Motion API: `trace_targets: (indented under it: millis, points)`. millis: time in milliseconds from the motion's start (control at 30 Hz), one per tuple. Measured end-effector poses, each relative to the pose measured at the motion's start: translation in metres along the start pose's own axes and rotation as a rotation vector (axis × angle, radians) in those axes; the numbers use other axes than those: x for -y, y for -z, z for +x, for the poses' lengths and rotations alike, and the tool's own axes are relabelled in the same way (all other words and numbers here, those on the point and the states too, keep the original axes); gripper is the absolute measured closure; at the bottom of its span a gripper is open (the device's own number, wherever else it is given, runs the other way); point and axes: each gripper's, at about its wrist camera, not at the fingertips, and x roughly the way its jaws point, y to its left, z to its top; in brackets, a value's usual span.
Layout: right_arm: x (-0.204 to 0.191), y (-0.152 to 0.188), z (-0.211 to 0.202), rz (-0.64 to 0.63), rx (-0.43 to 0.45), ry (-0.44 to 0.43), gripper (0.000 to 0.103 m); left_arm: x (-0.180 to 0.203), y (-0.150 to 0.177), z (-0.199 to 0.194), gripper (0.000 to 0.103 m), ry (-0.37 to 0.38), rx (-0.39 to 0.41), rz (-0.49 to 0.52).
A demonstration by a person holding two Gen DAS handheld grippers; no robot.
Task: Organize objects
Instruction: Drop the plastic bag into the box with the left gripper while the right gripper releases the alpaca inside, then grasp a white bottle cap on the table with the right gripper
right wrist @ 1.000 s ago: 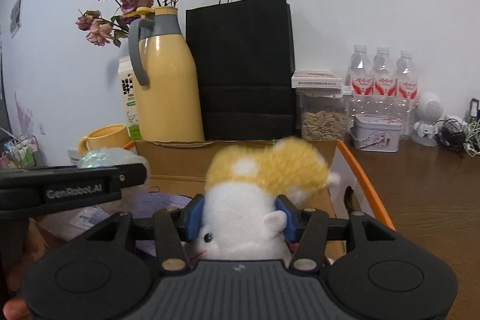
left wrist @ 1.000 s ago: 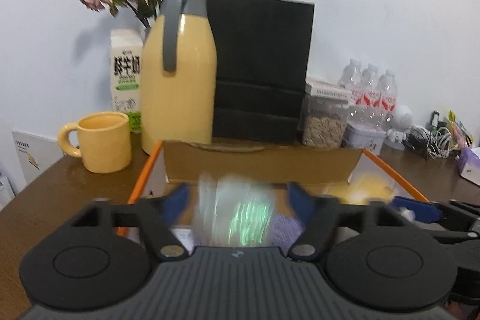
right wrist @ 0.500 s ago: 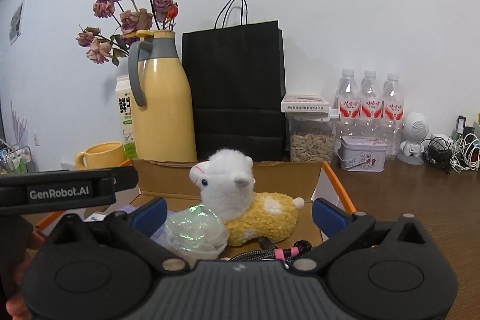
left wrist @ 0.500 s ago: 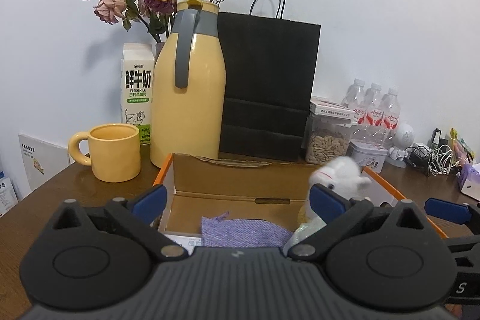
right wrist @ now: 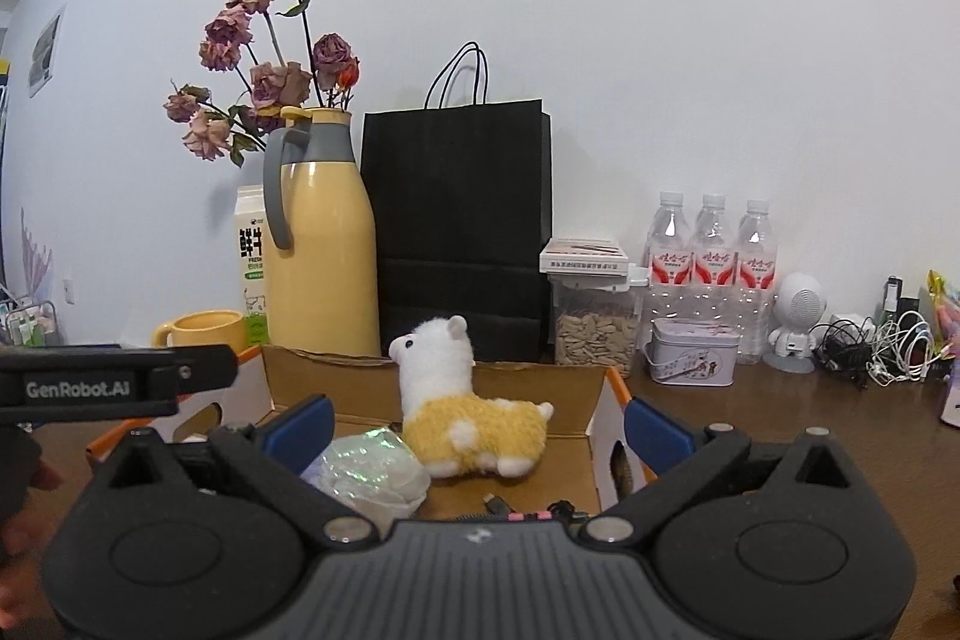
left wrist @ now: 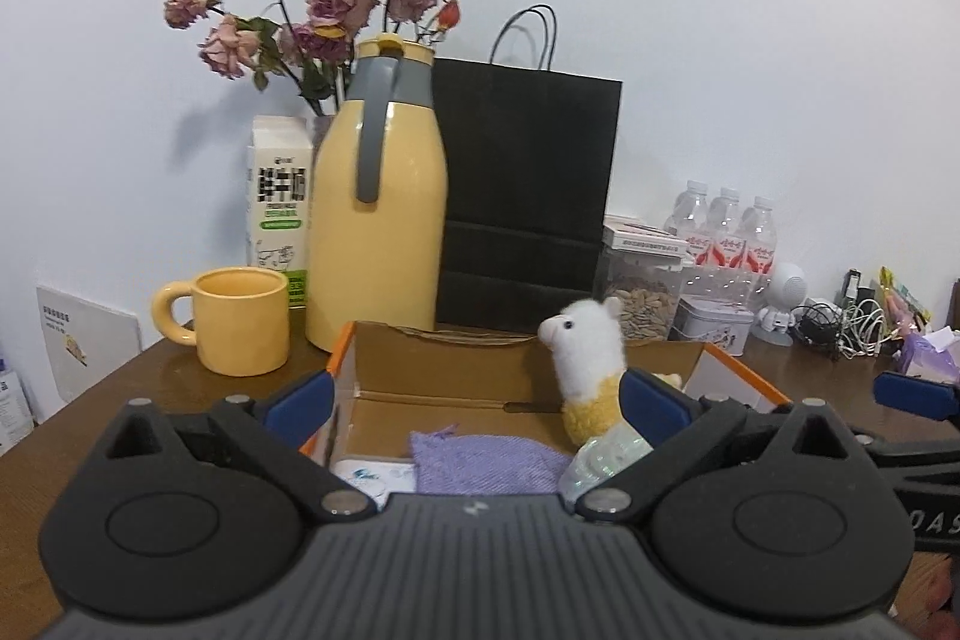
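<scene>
A: Where do things stand?

B: An open cardboard box (right wrist: 432, 388) sits on the brown desk (right wrist: 780, 436); inside it stands a plush alpaca (right wrist: 462, 412), with a shiny crumpled wrapper (right wrist: 372, 478) touching its front, a purple cloth (left wrist: 486, 466) and a cable (right wrist: 528, 511).

A: And the tongs?

B: Left tongs (left wrist: 474, 403) and right tongs (right wrist: 477, 427) are both spread wide, grasping nothing, hovering at the box's near edge.

A: What is left?

B: Seemingly little; the mug (left wrist: 240, 319), flask (left wrist: 384, 220) and bottles (right wrist: 714, 268) stand outside the box along the wall.
</scene>
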Motion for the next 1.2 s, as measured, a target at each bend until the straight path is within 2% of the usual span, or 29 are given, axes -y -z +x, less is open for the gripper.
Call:
trace_targets:
  millis: [400, 633, 1133, 1200]
  points:
    - [0.009, 0.02, -0.031, -0.023, -0.017, 0.012, 0.0, -0.012, 0.021, -0.032, 0.0, -0.015, 0.0, 0.012]
    - [0.021, 0.035, -0.052, -0.008, -0.058, 0.02, 0.0, -0.021, 0.039, -0.046, 0.0, -0.023, -0.056, 0.003]
    - [0.036, 0.071, -0.075, -0.042, -0.264, 0.002, 0.0, -0.023, 0.065, -0.064, 0.0, 0.006, -0.168, 0.045]
    - [0.04, 0.072, -0.077, -0.028, -0.267, -0.002, 0.004, -0.024, 0.067, -0.065, 0.0, 0.009, -0.176, 0.039]
